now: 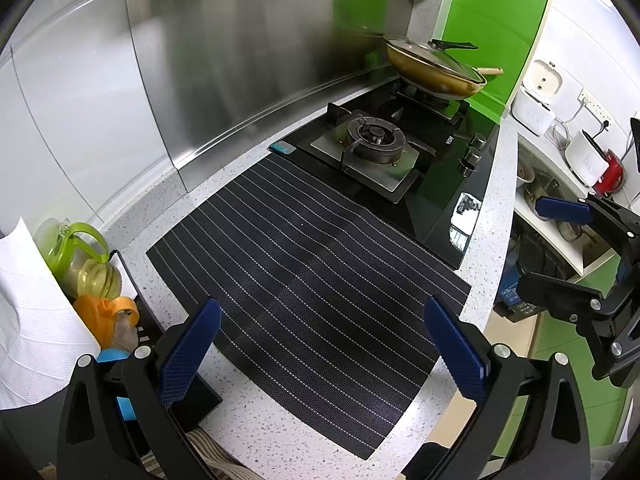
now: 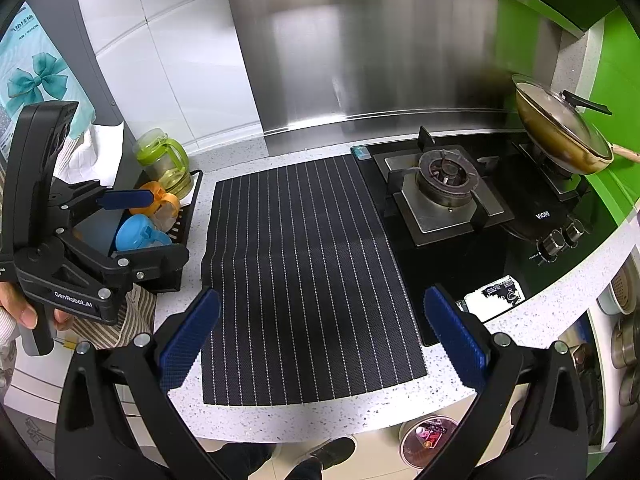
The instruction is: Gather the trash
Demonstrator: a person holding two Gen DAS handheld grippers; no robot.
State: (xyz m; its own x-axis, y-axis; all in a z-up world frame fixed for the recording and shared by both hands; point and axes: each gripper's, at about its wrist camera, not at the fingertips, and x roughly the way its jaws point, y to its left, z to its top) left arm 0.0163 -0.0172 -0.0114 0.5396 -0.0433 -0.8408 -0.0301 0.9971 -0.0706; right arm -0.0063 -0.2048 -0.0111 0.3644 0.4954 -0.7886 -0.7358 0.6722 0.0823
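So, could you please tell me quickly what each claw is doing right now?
Left claw: open, holding nothing, above the striped mat.
Right claw: open, holding nothing.

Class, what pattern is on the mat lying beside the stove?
Black mat with thin white stripes; the right wrist view shows it best.

Between the left tongs (image 1: 322,350), whose pads are blue and arms black, lies a black mat (image 1: 308,288) with thin white stripes on a white speckled tabletop (image 1: 248,428). Beyond it sits a glossy black stove (image 1: 404,160) and a golden-brown pan (image 1: 434,66) against a bright green wall (image 1: 480,20). Left of the right tongs (image 2: 322,350), cups show lime green (image 2: 164,160), orange (image 2: 160,200) and light blue (image 2: 136,234).
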